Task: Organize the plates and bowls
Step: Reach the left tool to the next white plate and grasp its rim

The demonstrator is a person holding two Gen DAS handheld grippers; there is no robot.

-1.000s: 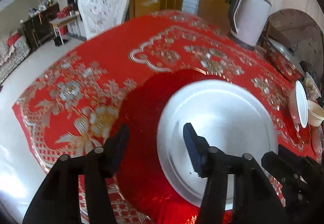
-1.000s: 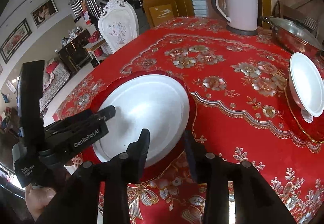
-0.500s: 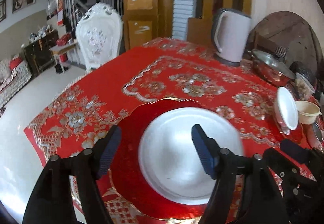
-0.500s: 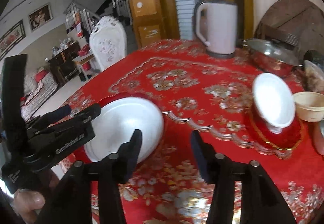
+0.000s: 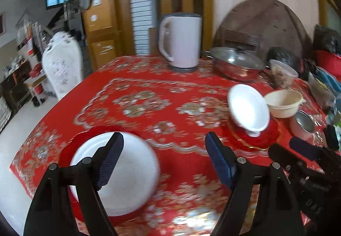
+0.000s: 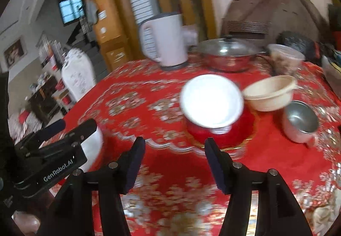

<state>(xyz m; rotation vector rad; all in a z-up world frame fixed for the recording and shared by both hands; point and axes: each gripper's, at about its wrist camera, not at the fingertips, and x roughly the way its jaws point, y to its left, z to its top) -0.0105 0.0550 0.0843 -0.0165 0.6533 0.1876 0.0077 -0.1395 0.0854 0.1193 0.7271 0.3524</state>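
Both the left gripper [image 5: 164, 160] and the right gripper [image 6: 174, 164] hang over the red tablecloth [image 5: 149, 91] with jaws spread wide and nothing between them. The white plate [image 5: 132, 172] lies flat on a red charger [image 5: 64, 155] at the near left, while a white bowl [image 6: 211, 101] sits tilted on a second red plate [image 6: 245, 129] beside a cream bowl [image 6: 270, 93] and a metal cup [image 6: 300, 122]. The right gripper would likely do best to close on the tilted bowl's raised rim, squarely and slowly, since the glazed surface may slip
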